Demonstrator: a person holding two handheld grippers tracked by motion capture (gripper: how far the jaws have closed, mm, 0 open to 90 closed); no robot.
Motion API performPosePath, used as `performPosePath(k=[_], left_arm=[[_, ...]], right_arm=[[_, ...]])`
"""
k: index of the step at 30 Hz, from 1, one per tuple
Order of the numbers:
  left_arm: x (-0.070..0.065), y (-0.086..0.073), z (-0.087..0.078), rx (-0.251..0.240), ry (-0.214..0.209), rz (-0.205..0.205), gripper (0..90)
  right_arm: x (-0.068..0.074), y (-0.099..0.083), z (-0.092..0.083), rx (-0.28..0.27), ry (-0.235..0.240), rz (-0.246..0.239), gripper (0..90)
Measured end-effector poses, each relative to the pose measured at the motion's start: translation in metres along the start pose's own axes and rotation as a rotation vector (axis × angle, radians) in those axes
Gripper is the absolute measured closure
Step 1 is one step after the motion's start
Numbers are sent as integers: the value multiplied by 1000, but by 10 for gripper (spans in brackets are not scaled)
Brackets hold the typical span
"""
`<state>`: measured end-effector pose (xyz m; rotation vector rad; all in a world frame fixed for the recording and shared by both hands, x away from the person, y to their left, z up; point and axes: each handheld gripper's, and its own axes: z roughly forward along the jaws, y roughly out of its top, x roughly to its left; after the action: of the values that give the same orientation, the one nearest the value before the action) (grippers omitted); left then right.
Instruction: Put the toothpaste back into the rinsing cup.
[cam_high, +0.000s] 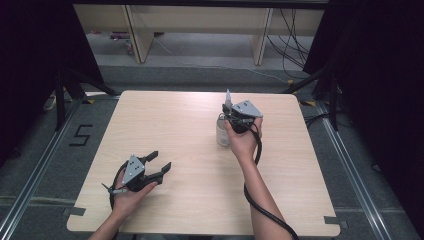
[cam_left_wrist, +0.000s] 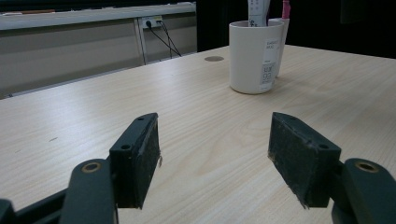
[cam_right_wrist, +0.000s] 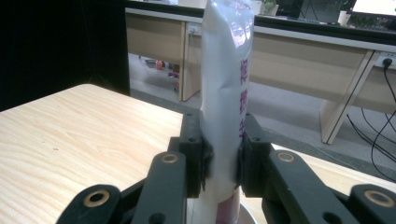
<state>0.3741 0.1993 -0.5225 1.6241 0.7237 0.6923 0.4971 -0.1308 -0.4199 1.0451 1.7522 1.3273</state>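
Close to the near left corner of the tabletop (cam_high: 200, 200), the left gripper (cam_high: 159, 168) rests low over the wood with its jaws spread wide and nothing between them, pointed across at the cup as if waiting its turn. Farther in, toward the far right part of the tabletop, the right gripper (cam_high: 231, 111) is clamped on a white tube (cam_right_wrist: 227, 93) with purple print, held upright with its lower end inside the white cup (cam_left_wrist: 255, 56); I judge the tube is being either set into the cup or drawn out of it. The tabletop is pale wood grain, bare apart from these. Beyond its far edge are a grey floor, light desk legs, loose cables and black curtains on both sides.
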Motion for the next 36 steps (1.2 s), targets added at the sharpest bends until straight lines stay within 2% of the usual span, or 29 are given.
performPosePath(k=[5,7,11,12,14,18,23,25,26,28,29,31,32,34,35,36], left_arm=[[0,0,0,1,-1,1,334],[0,0,0,1,-2,3,334],[0,0,0,1,-2,2,334],[0,0,0,1,-2,2,334],[0,0,0,0,-1,1,334],[0,0,0,1,-2,3,334],[0,0,0,1,-2,3,334],[0,0,0,2,-2,3,334],[0,0,0,1,-2,3,334],[0,0,0,2,-2,4,334],[0,0,0,1,-2,4,334],[0,0,0,1,-2,3,334],[0,0,0,1,-2,3,334],[0,0,0,1,-3,5,334],[0,0,0,1,-3,5,334],[0,0,0,1,-3,6,334]], right_arm=[[-1,-2,2,-5,-2,-22,756],[1,-4,1,14,-4,13,755],[0,-6,3,3,-12,-20,755],[1,-7,3,13,-6,4,755],[2,-9,3,16,-13,14,755],[1,-10,4,14,-3,-4,755],[1,-12,4,27,-4,15,754],[-1,-13,6,7,5,-24,754],[1,-14,4,22,-10,13,754],[0,-15,5,17,-7,-3,754],[1,-15,5,26,-6,8,754],[1,-16,6,24,1,0,753],[0,-16,6,21,-2,-17,753],[1,-17,6,15,-13,-2,753],[0,-18,6,11,-19,-13,753],[2,-18,6,29,-3,11,753]])
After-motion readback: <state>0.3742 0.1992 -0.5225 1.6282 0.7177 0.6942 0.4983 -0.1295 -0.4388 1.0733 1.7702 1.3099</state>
